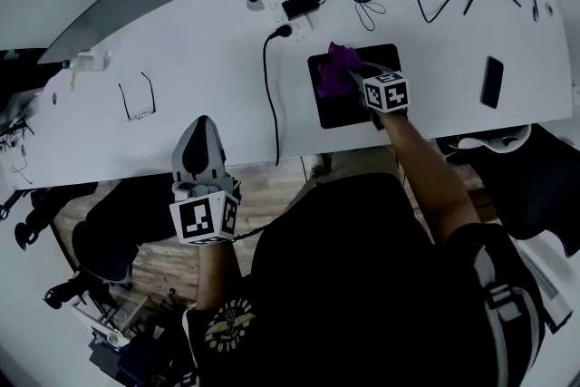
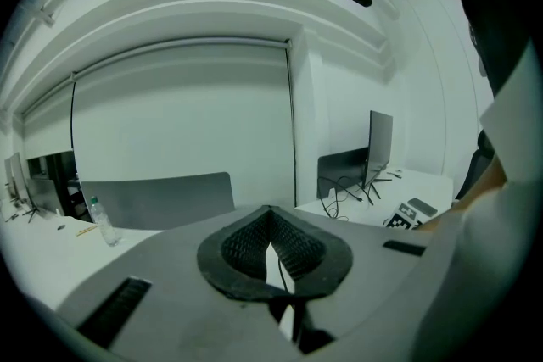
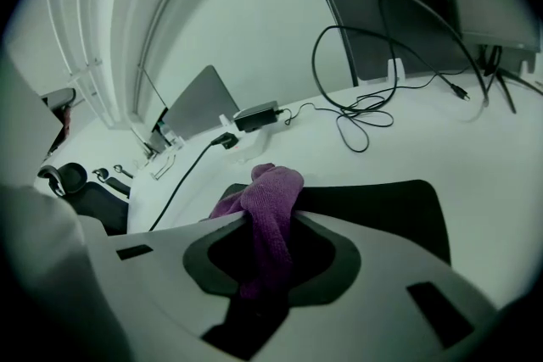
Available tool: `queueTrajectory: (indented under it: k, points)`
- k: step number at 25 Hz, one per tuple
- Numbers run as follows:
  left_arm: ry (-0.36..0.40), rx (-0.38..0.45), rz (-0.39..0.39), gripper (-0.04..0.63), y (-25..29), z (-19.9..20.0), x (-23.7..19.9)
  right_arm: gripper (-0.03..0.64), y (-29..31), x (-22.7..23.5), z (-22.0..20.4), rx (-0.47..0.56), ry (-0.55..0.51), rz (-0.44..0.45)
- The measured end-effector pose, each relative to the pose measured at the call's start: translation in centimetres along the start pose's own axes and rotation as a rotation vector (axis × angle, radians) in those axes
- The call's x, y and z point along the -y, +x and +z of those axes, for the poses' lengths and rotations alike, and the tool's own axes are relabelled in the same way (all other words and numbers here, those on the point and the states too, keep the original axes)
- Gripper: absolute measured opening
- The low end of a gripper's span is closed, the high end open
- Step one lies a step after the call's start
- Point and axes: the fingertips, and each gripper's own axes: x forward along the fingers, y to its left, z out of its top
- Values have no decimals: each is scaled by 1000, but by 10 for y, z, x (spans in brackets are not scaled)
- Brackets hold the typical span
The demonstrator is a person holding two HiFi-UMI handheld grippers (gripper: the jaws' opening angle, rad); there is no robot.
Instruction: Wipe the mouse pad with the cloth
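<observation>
Head view: right tongs (image 1: 356,73) clamped on purple cloth (image 1: 333,73), which lies bunched at the 10 o'clock corner of black mouse pad (image 1: 344,111) on white counter (image 1: 181,59); left tongs (image 1: 201,124) pressed together, empty, at the pad's 8 o'clock, by the counter's near edge.

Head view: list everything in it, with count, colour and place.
desk: one, white, across the middle
mouse pad: one, black, desk's right half
cloth: one, purple, on the mouse pad
glasses: one pair, dark, desk's left
phone: one, black, desk's right end
cables: several, black, far edge and middle
left gripper: grey, shut, empty, at the desk's near edge
right gripper: shut on the cloth, over the mouse pad
</observation>
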Motion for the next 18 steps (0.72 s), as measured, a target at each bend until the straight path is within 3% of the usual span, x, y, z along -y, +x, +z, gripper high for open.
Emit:
queueTrajectory:
  k: [14,18]
  points:
    - [3,41,-99,2,27,18,29,84,-71,126,-14,-9,106,-280]
    - [-9,74,-93,2,21,21,23,84,-94,137,-7,59,156,-268]
